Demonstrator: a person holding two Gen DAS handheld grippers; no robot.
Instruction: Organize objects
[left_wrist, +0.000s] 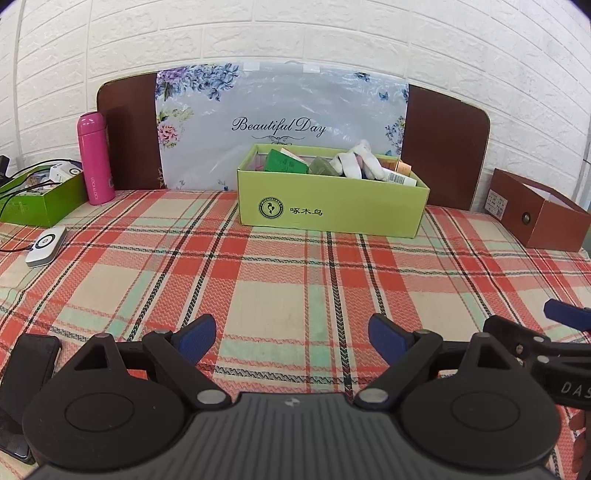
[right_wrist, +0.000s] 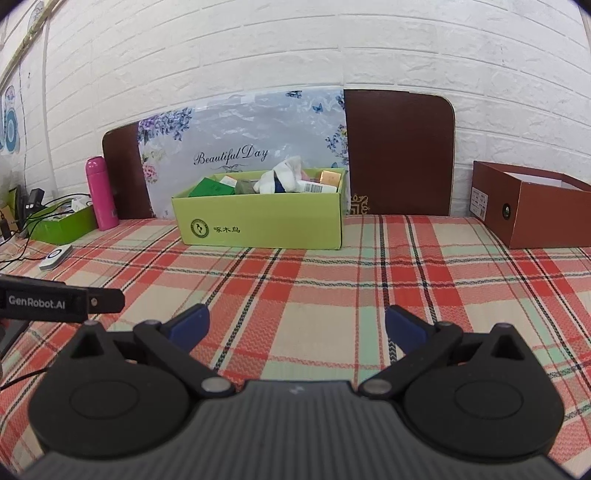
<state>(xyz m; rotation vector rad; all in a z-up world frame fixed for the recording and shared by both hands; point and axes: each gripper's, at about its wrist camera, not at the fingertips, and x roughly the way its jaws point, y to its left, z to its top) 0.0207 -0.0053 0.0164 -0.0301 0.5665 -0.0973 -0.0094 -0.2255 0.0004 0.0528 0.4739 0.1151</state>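
A light green cardboard box (left_wrist: 332, 206) stands at the back of the plaid-covered table (left_wrist: 280, 288), filled with small packages and a white cloth (left_wrist: 356, 158). It also shows in the right wrist view (right_wrist: 258, 221). My left gripper (left_wrist: 293, 338) is open and empty, low over the cloth in front of the box. My right gripper (right_wrist: 295, 326) is open and empty too, beside the left one. The right gripper's arm shows at the right edge of the left wrist view (left_wrist: 546, 350).
A brown box (right_wrist: 532, 210) stands at the back right. A pink bottle (left_wrist: 94, 158), a darker green box with cables (left_wrist: 40, 195) and a white device (left_wrist: 46, 245) are at the back left. A black phone (left_wrist: 26, 373) lies near left.
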